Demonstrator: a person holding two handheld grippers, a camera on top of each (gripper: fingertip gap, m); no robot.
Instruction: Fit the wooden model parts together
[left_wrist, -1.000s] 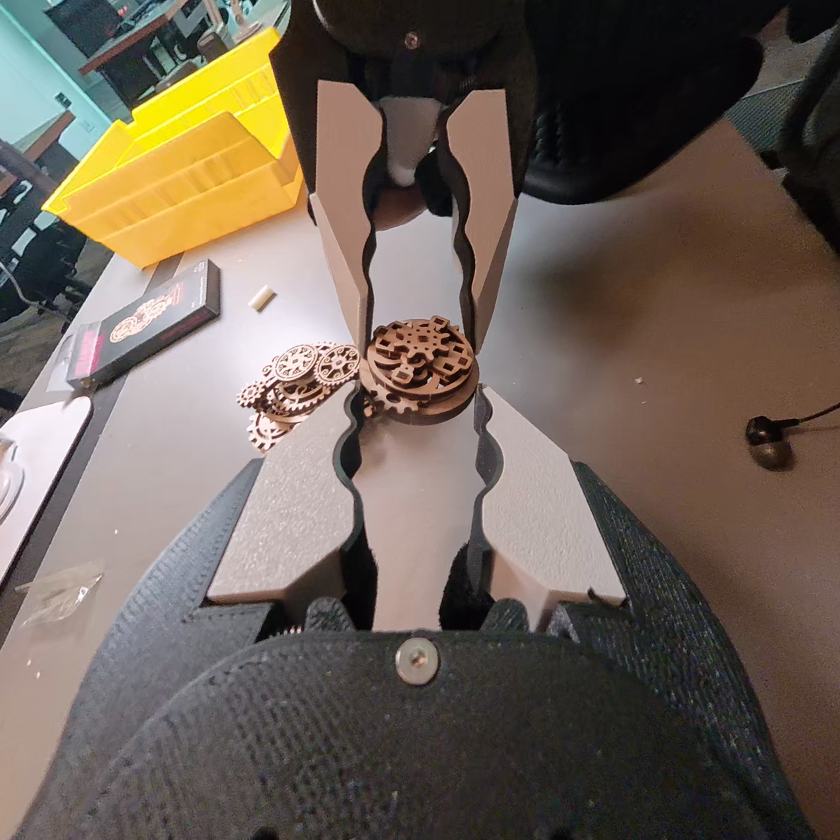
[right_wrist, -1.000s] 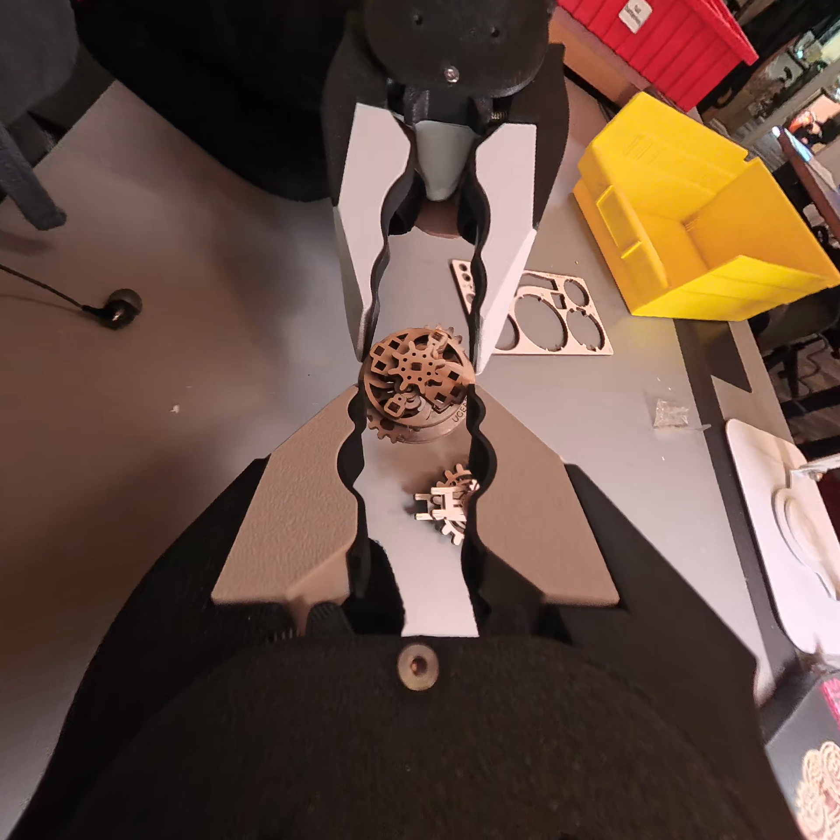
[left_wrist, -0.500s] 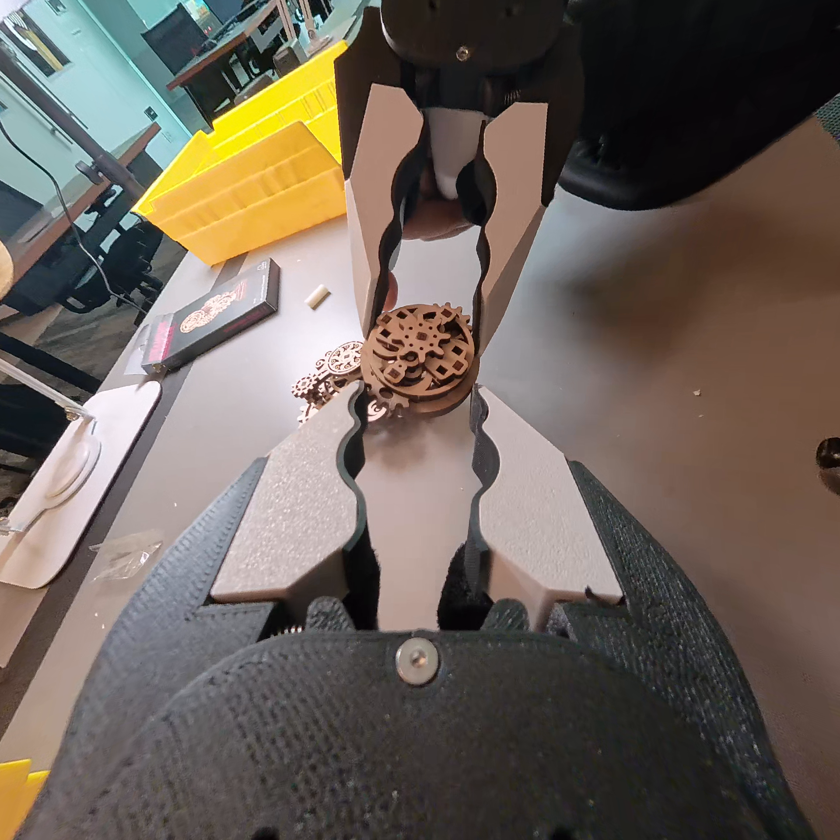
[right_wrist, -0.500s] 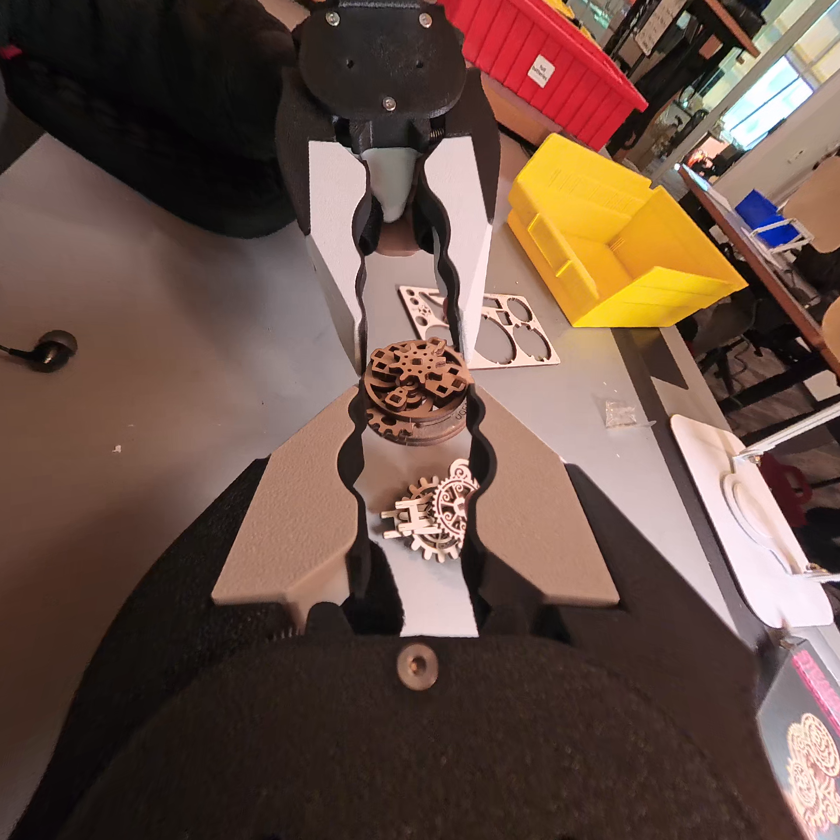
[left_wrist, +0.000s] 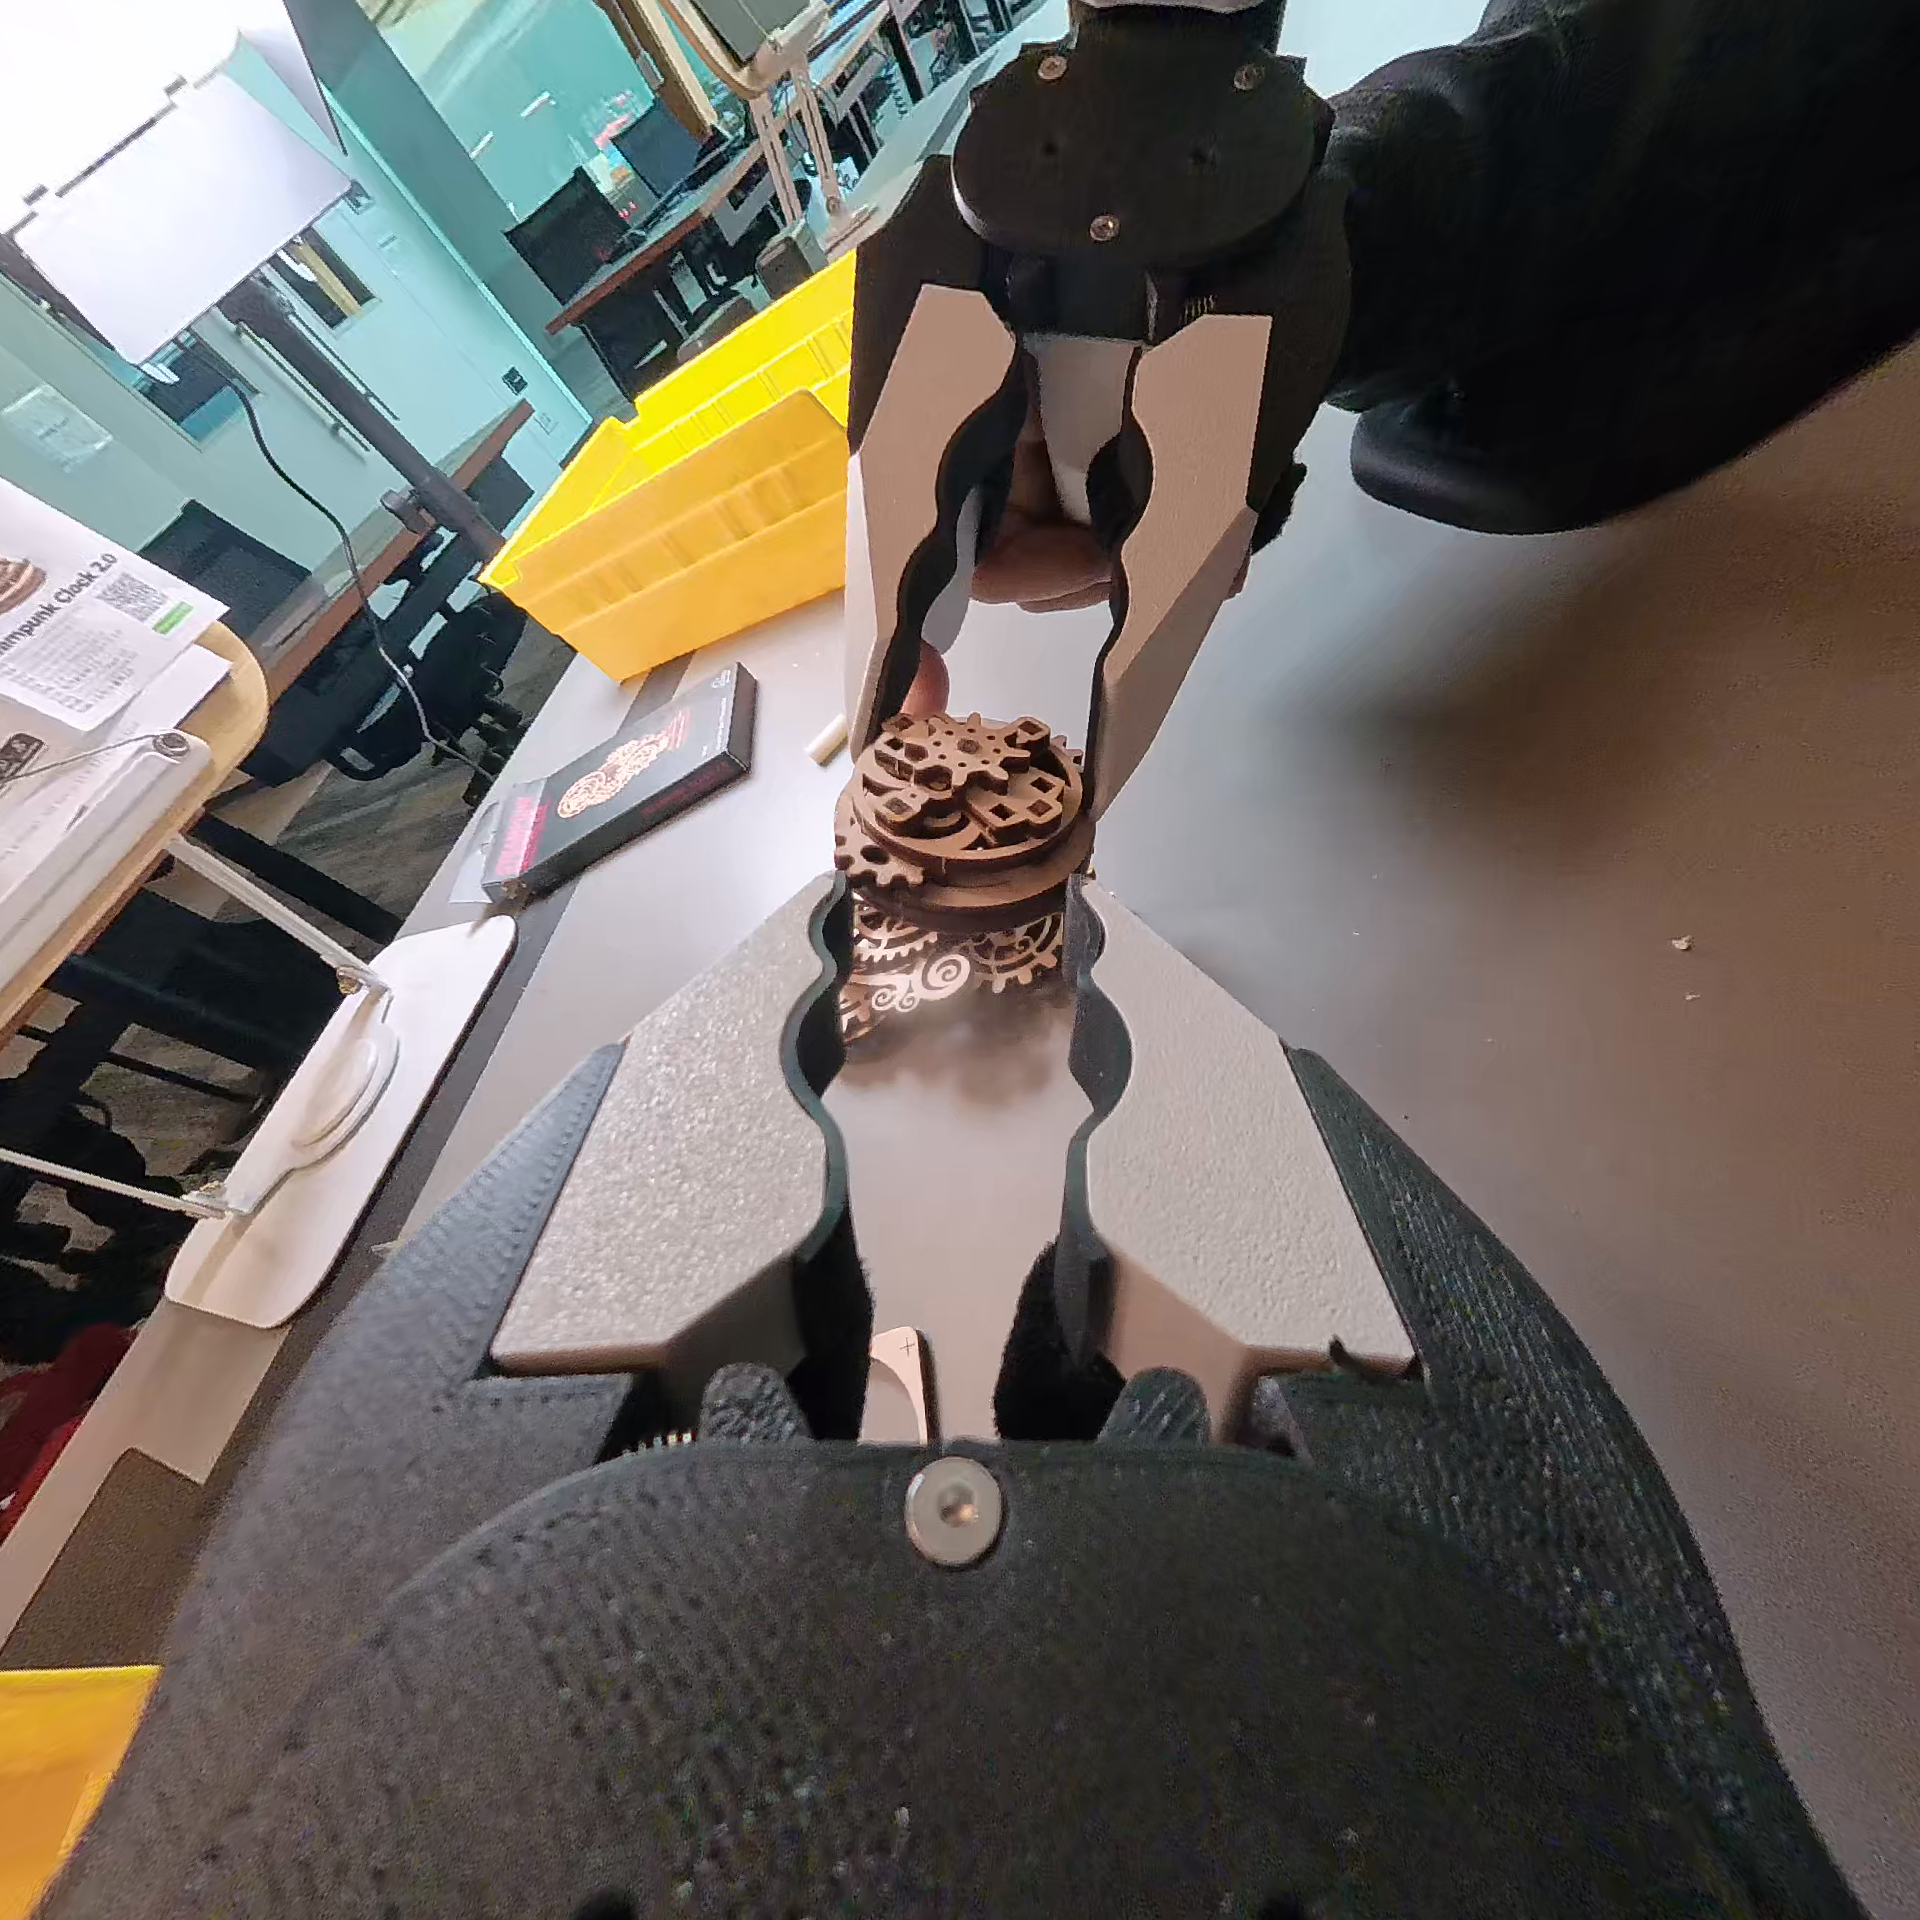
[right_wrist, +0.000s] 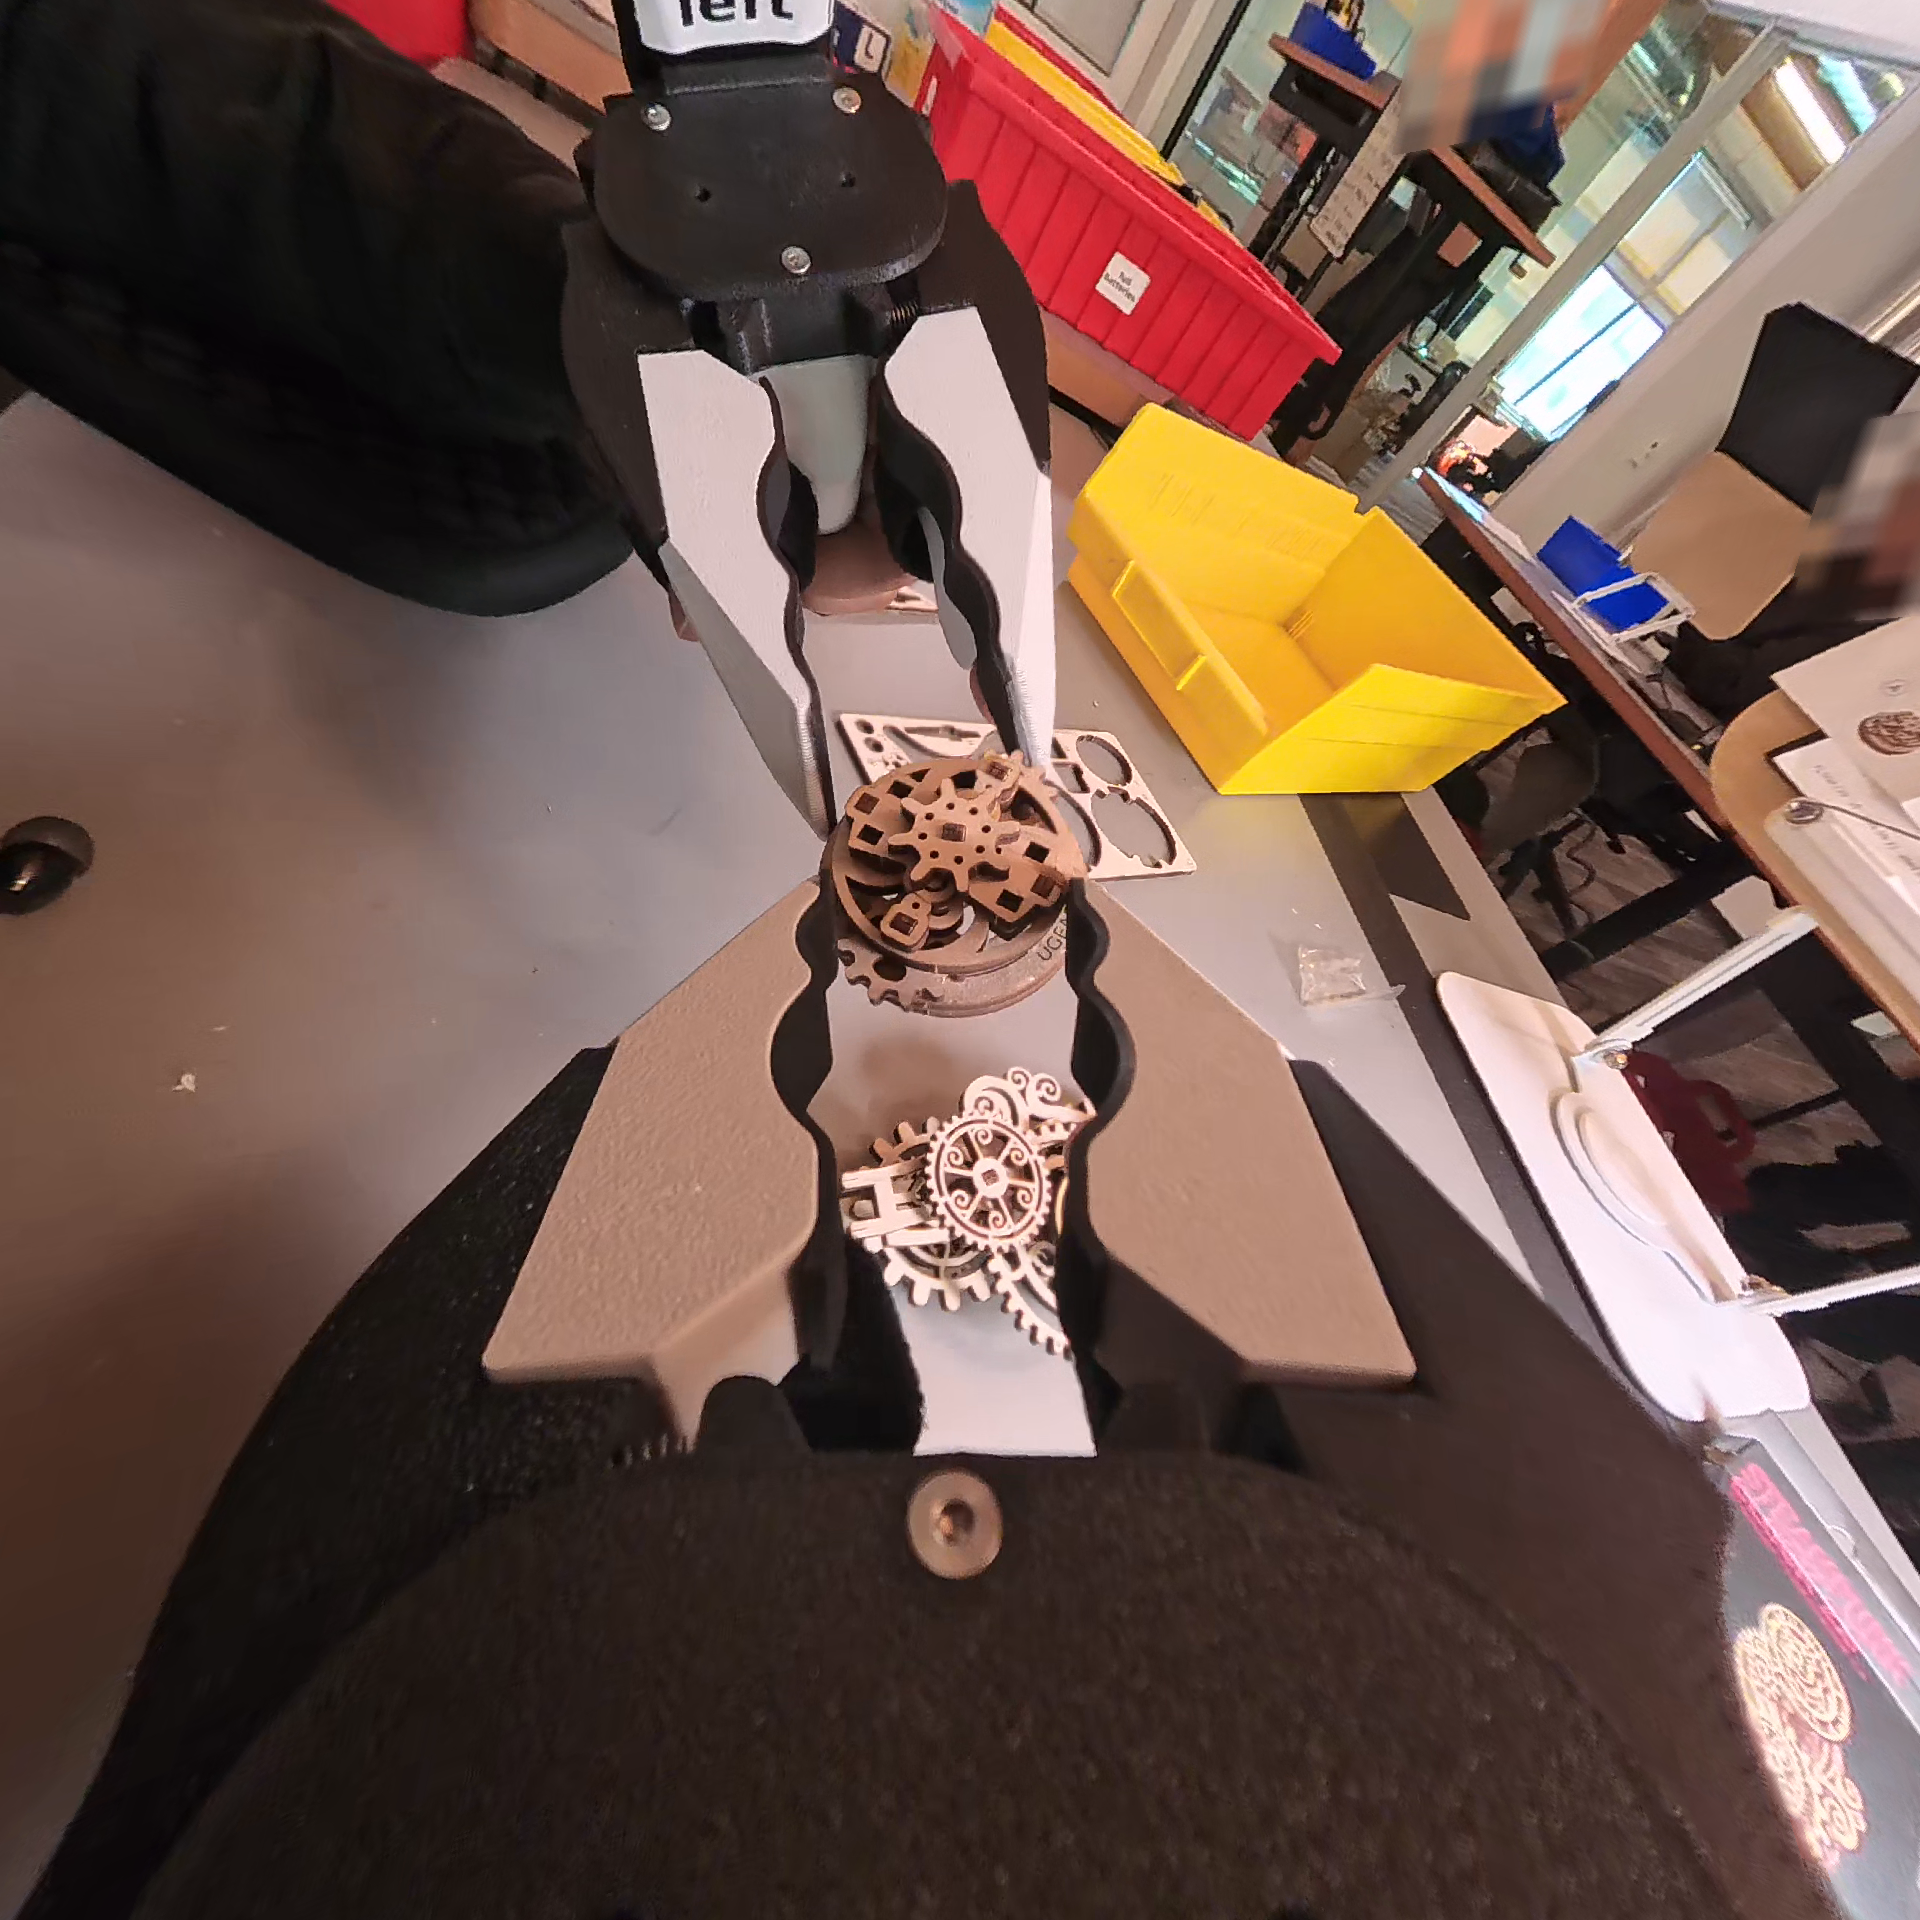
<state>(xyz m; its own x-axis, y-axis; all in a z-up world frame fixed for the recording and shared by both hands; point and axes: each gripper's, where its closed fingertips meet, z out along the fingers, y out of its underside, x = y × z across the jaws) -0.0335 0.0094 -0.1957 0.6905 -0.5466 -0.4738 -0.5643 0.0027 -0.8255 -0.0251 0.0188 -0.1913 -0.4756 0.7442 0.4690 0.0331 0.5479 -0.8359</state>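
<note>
Wooden gear model (left_wrist: 961, 821) btwn both hand-held grippers

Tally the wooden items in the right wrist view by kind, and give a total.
dark gear assembly, between the jaws: 1
pale gear cluster, on the table: 1
punched-out wooden sheet, on the table: 1
Total: 3
</note>
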